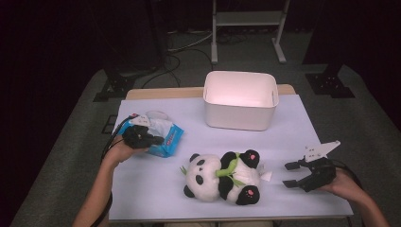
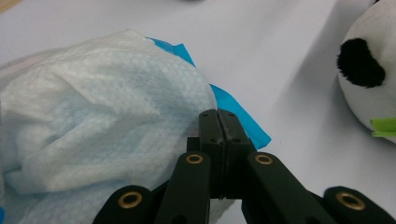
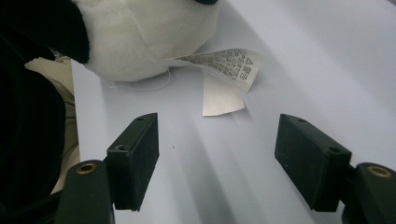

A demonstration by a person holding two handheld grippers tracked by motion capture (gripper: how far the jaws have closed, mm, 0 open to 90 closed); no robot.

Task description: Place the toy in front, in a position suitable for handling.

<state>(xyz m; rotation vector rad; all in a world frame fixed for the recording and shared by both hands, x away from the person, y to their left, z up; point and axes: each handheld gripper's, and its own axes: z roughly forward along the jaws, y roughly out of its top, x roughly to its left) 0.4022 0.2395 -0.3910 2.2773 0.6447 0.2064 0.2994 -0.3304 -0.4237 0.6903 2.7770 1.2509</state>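
Note:
A blue wipes pack (image 1: 165, 142) with a white tissue (image 2: 93, 116) bulging out of its top lies at the table's left. My left gripper (image 1: 158, 140) rests on the pack. In the left gripper view its jaws (image 2: 218, 119) are pressed together, the tissue lies against their left side, and nothing shows between the pads. A plush panda (image 1: 222, 177) lies on its back at the front middle. My right gripper (image 1: 289, 174) stands open just right of it, jaws pointing at the panda's sewn-in label (image 3: 224, 70), with bare table between the pads.
A white rectangular bin (image 1: 240, 118) stands at the back of the white table (image 1: 293, 137), behind the panda. The panda's head (image 2: 369, 70) lies close to the right of the wipes pack. A metal stand and cables are on the floor beyond the table.

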